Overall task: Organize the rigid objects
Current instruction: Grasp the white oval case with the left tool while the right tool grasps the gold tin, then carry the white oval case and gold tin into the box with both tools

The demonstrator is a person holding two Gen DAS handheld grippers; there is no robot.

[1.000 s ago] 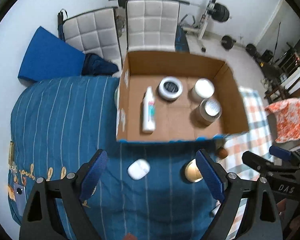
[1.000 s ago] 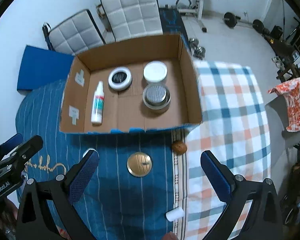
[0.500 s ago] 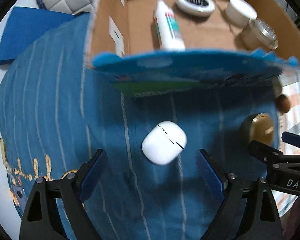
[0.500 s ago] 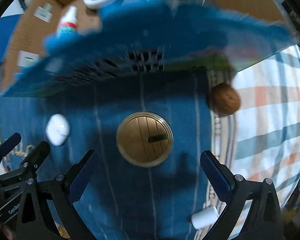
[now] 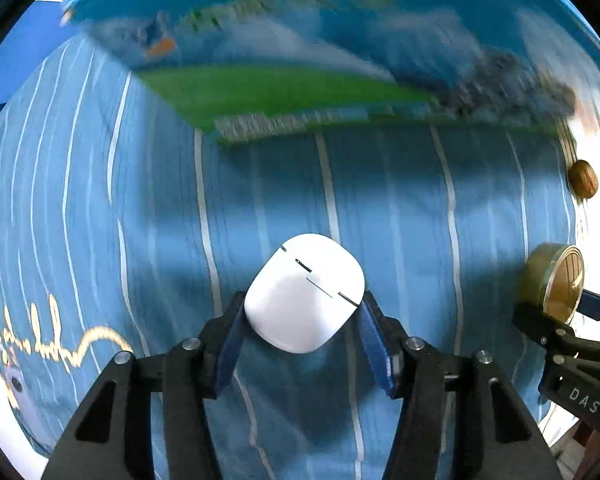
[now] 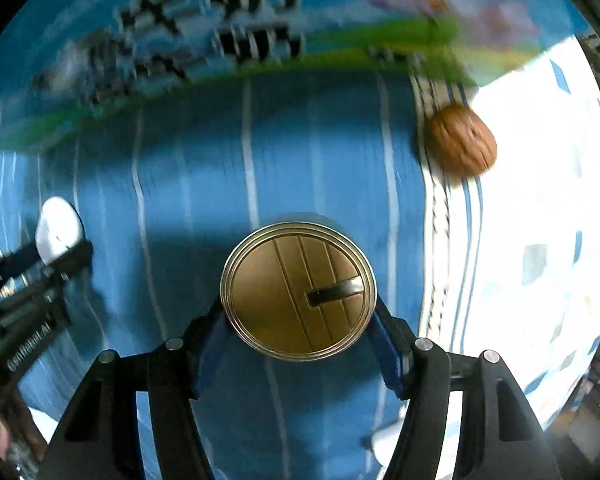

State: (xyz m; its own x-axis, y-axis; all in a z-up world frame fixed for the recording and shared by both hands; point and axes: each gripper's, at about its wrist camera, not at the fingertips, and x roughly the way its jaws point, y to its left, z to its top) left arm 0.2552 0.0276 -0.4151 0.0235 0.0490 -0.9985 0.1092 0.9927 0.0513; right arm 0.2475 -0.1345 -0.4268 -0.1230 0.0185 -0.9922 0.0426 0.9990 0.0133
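Observation:
A white earbud case [image 5: 304, 293] lies on the blue striped cloth, and my left gripper [image 5: 302, 312] is shut on it, blue pads against both sides. It also shows at the left of the right wrist view [image 6: 58, 226]. A round gold tin [image 6: 299, 291] with a ribbed lid lies on the cloth, and my right gripper [image 6: 298, 320] is shut on it. The tin also shows at the right edge of the left wrist view [image 5: 554, 280]. A brown walnut [image 6: 460, 140] lies apart at the seam with the plaid cloth.
The printed blue and green outer wall of the cardboard box [image 5: 300, 60] rises close ahead in both views [image 6: 220, 32]. A checked cloth [image 6: 540, 220] covers the surface to the right. A small white object [image 6: 388, 436] lies under my right gripper.
Both grippers dropped from above the box down to the cloth. The left one closed on the earbud case and the right one closed on the gold tin.

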